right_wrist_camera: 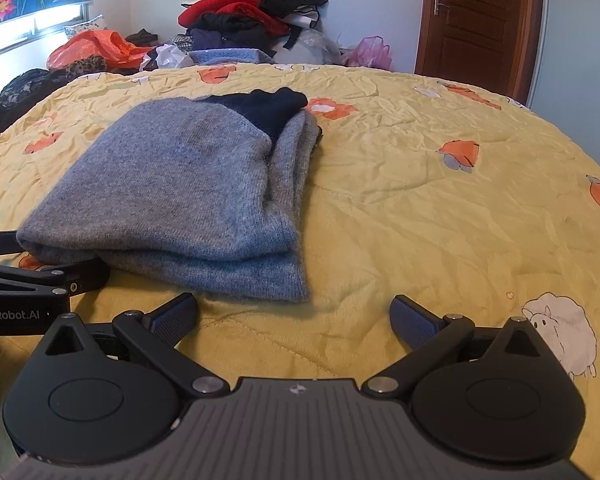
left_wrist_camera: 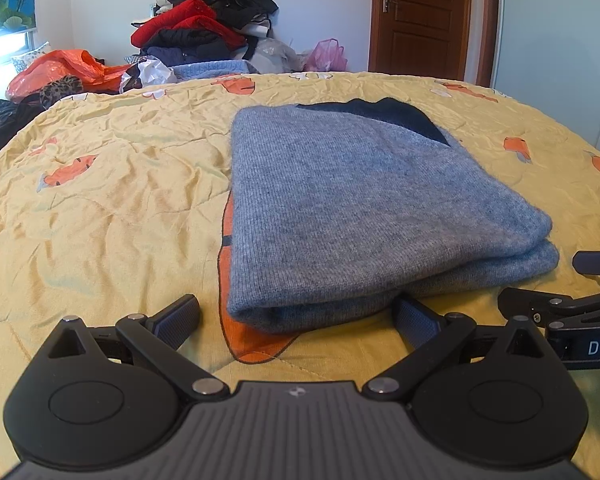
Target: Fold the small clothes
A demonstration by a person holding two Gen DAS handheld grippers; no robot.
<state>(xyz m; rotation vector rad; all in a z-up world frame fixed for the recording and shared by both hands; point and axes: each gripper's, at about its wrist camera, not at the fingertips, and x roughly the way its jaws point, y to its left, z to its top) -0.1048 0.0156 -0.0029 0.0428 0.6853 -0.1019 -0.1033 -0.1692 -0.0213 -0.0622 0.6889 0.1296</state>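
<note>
A yellow quilt (left_wrist_camera: pixel 112 184) with orange prints covers the bed. Beyond the quilt's far edge a heap of clothes (left_wrist_camera: pixel 212 20) is piled against the wall, and to the right of that stands a brown door (left_wrist_camera: pixel 420 16). On the quilt lies a folded grey sweater (left_wrist_camera: pixel 352 208), dark blue at its far end, perhaps a collar. The left gripper (left_wrist_camera: pixel 296 314) sits at the sweater's near edge, fingers spread wide and holding nothing. The right gripper (right_wrist_camera: pixel 294 314) is just beside the sweater's near right corner, likewise spread and empty.
</note>
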